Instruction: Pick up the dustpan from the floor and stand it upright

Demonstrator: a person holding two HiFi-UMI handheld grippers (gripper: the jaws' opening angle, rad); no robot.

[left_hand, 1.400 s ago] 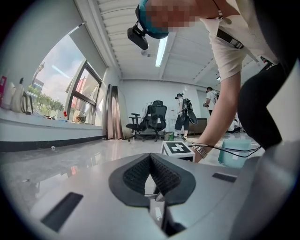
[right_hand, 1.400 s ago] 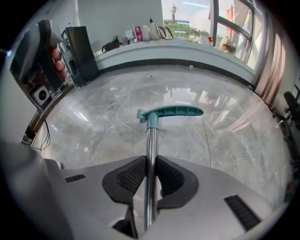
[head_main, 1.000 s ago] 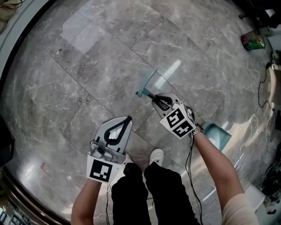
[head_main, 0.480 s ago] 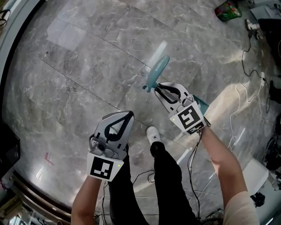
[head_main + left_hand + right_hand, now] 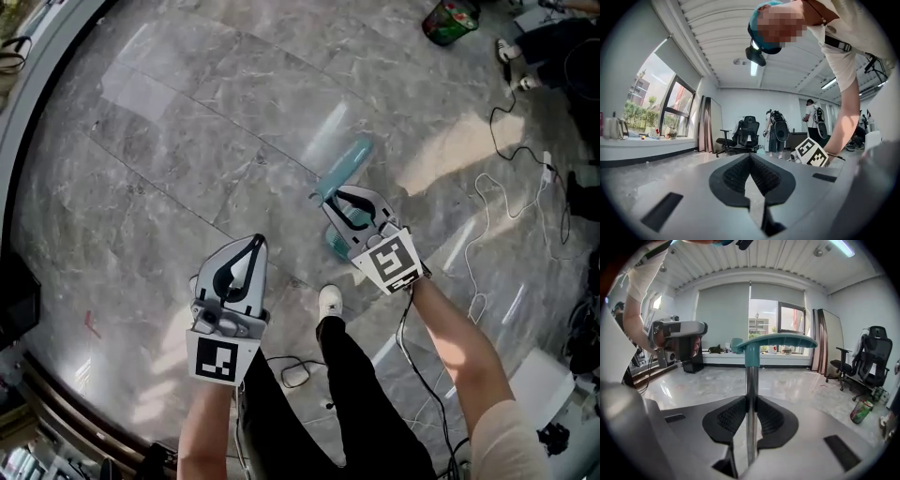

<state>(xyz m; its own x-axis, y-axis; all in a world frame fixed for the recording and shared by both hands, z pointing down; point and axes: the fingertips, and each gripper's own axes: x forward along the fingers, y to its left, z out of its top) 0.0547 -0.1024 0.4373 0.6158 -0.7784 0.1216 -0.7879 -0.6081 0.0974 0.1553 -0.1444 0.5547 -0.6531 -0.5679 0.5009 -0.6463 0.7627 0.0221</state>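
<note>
Standing-up is under way: the right claw (image 5: 750, 416) clamps the dustpan (image 5: 751, 376) by its shaft just beyond the shoe (image 5: 329, 302), while the left claw (image 5: 750, 177), left of the shoe, is closed on nothing; next, I judge, comes settling the pan squarely on the floor (image 5: 187, 159) before letting go.

One left gripper (image 5: 256, 240), one right gripper (image 5: 337, 196), one dustpan (image 5: 345, 161), one shoe (image 5: 329, 302).

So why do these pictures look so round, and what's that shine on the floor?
Head view: a wide-angle lens bends the tile lines, and light glares off the floor. Right gripper view: the ceiling bows, yet the dustpan handle looks sharp.
</note>
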